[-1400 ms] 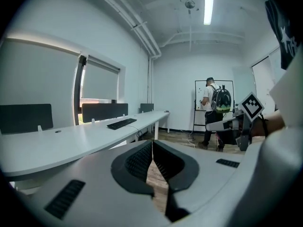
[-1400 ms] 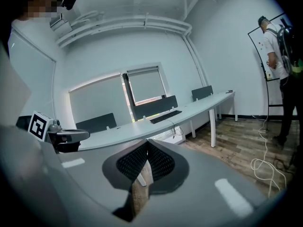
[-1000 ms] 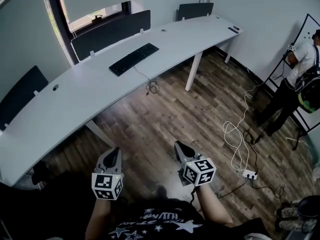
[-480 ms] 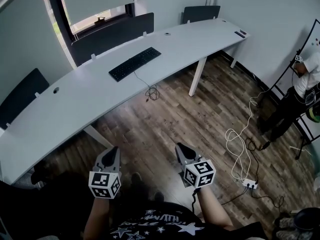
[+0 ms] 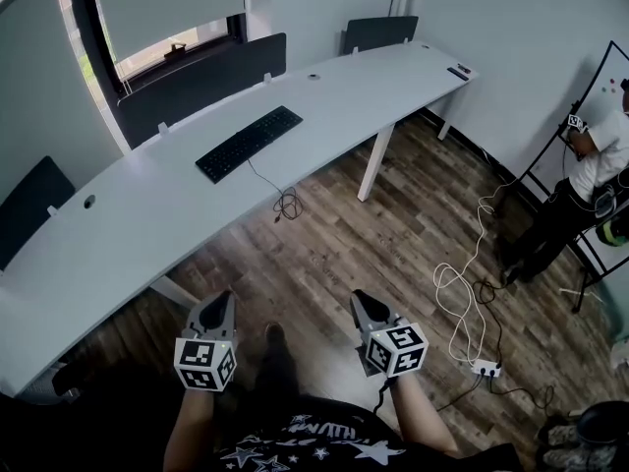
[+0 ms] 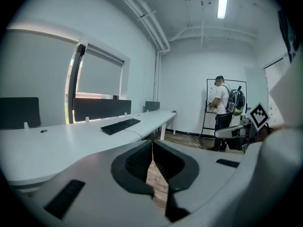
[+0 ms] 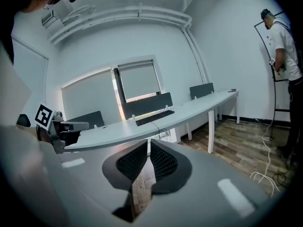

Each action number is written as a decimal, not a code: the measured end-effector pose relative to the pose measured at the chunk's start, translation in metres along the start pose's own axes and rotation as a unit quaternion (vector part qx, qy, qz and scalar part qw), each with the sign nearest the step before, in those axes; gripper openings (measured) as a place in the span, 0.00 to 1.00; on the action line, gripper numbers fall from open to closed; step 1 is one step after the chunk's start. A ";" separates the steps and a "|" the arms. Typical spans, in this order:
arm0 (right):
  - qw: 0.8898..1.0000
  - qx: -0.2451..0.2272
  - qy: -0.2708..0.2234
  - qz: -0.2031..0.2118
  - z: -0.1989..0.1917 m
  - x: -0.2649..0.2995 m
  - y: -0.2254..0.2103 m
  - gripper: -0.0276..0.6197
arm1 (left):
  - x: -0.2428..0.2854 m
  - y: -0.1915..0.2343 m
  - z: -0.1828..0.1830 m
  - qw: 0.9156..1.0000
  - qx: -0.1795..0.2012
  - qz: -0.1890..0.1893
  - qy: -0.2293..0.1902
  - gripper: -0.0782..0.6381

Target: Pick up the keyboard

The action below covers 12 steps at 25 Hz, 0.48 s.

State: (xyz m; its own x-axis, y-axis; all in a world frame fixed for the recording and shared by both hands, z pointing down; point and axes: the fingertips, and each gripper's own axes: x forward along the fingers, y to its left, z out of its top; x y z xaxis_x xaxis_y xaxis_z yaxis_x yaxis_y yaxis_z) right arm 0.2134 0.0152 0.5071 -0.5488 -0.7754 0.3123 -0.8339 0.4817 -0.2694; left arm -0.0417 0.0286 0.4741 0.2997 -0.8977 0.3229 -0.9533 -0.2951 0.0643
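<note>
- Curved along the windowed wall, a long white desk [image 5: 147, 205] is seen, and the black keyboard [image 5: 249, 143] lies flat on it, near the middle of its length.
- A dark cable [image 5: 285, 203] is led from the keyboard over the desk's front edge and hangs in a loose coil.
- Dark partition panels [image 5: 201, 82] are mounted upright behind the keyboard, along the desk's far edge.
- The left gripper [image 5: 218, 301] and the right gripper [image 5: 364, 301] are held side by side over the wooden floor [image 5: 334, 254], well apart from the desk. Both are closed, jaws together, with nothing held between them.
- White cable [image 5: 462, 293] is looped on the floor at the right, near a person [image 5: 590, 180] standing at a whiteboard [image 5: 611, 72].
</note>
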 end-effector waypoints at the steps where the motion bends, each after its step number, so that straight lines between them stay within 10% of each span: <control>1: 1.000 0.000 -0.001 -0.003 0.007 0.010 -0.004 0.05 | 0.010 0.005 0.005 1.000 0.001 -0.003 -0.002 0.13; 12: 1.000 -0.009 0.018 -0.009 0.055 0.128 -0.025 0.05 | 0.116 0.079 0.034 1.000 -0.011 -0.015 0.008 0.13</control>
State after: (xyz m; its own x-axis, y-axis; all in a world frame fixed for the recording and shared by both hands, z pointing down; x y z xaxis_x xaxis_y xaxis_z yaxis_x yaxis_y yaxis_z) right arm 0.1676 -0.1187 0.5043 -0.5359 -0.7688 0.3488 -0.8439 0.4764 -0.2465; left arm -0.0813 -0.1103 0.4850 0.3278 -0.8834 0.3348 -0.9445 -0.3143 0.0953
